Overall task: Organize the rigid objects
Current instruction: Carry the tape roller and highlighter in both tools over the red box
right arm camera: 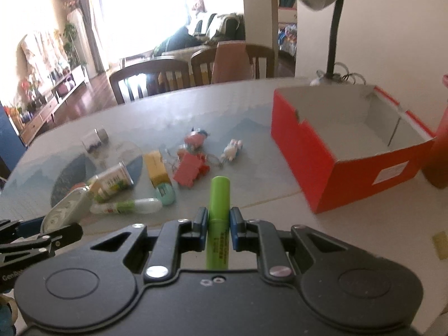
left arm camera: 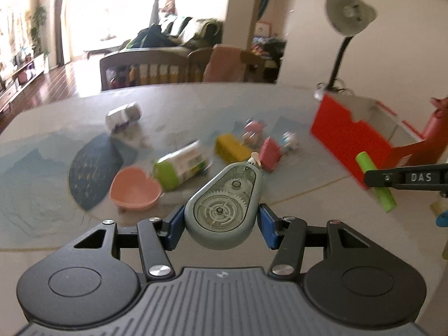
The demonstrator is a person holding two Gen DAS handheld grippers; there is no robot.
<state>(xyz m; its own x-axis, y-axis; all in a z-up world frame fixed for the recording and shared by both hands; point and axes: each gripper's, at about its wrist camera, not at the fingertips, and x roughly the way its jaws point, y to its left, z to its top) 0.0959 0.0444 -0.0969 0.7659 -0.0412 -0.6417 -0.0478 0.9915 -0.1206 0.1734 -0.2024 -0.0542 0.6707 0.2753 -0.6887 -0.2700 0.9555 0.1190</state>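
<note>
My left gripper (left arm camera: 221, 224) is shut on a grey teardrop-shaped correction tape dispenser (left arm camera: 224, 204), its blue pads pressing both sides, lifted above the table. The dispenser (right arm camera: 67, 210) also shows at the left edge of the right wrist view. My right gripper (right arm camera: 219, 218) is shut on a green marker (right arm camera: 220, 196) that points forward, and hangs in the air near the table's front. In the left wrist view this marker (left arm camera: 366, 161) and the right gripper (left arm camera: 376, 180) hang just in front of the open red box (left arm camera: 344, 137). The red box (right arm camera: 350, 173) looks bare inside.
On the table mat lie a pink heart bowl (left arm camera: 134, 190), a green-and-white can (left arm camera: 182, 165), a yellow block (left arm camera: 232, 147), pink toys (left arm camera: 270, 152), a white figurine (right arm camera: 231, 149), a small jar (left arm camera: 123, 116) and a white-green tube (right arm camera: 128, 207). A desk lamp (left arm camera: 347, 14) stands behind the box.
</note>
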